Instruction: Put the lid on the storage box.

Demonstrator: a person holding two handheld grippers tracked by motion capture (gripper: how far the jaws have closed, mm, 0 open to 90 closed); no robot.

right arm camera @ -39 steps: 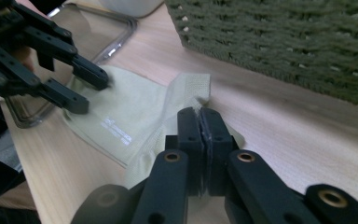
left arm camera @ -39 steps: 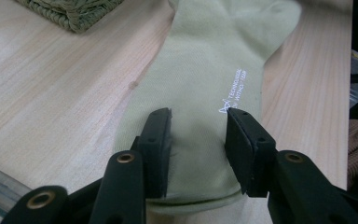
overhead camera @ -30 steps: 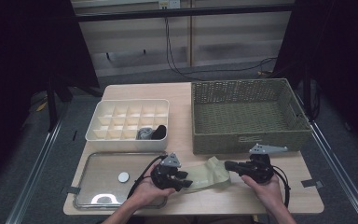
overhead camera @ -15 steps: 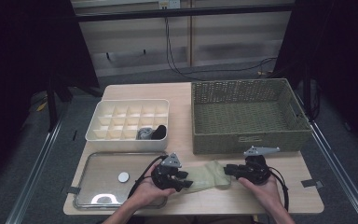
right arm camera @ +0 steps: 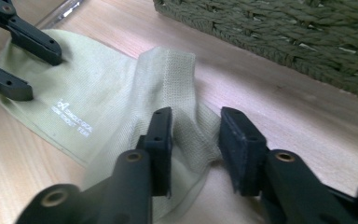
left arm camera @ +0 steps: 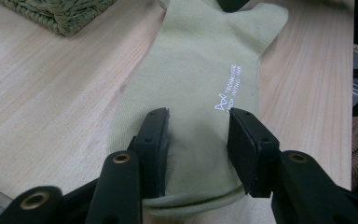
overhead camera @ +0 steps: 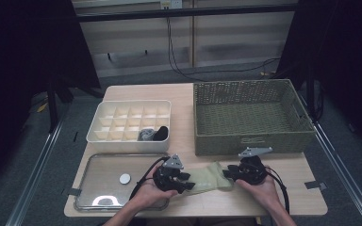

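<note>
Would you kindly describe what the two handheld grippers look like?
Both the left gripper and the right gripper are black, each topped by a grey three-cornered plate and trailing a black cable. Their jaws are flat black pads on arms with brass-coloured rivets. The forearms show no sleeves.

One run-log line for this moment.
left tongs: open, astride sock cuff | right tongs: open, astride folded end | sock: flat on table

basket [overhead camera: 250, 115]: green wicker, back right of the tabletop [overhead camera: 188, 92]
organiser [overhead camera: 129, 120]: white, gridded, left of basket; dark rolled items in front-right cells
tray [overhead camera: 106, 181]: clear, front left, small white disc [overhead camera: 124, 178] inside
</note>
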